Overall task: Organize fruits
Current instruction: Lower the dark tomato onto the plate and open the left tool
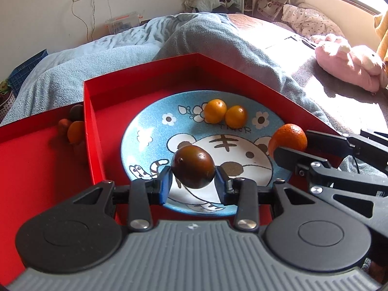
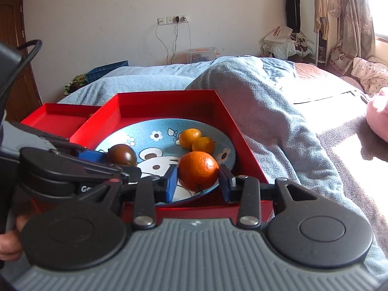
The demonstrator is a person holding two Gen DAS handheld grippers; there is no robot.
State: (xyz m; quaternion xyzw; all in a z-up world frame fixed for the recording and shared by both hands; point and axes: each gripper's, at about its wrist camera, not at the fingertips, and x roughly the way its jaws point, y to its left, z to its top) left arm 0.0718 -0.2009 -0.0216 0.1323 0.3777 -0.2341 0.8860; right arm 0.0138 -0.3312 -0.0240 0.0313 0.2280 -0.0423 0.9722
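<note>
My left gripper (image 1: 193, 181) is shut on a dark brown round fruit (image 1: 193, 166) and holds it above the near part of a blue cartoon-tiger plate (image 1: 145, 131). My right gripper (image 2: 198, 181) is shut on an orange mandarin (image 2: 198, 170) above the plate's (image 2: 135, 131) right side; the mandarin also shows in the left wrist view (image 1: 288, 137). Two small orange fruits (image 1: 225, 114) lie together at the plate's far side. The plate sits in a red box (image 1: 145, 72). The dark fruit also shows in the right wrist view (image 2: 122, 155).
A second red tray (image 1: 29, 160) lies left of the box and holds three small fruits (image 1: 72, 126) against the box wall. Both sit on a bed with a blue-grey blanket (image 1: 218, 41). A pink plush toy (image 1: 349, 65) lies at the right.
</note>
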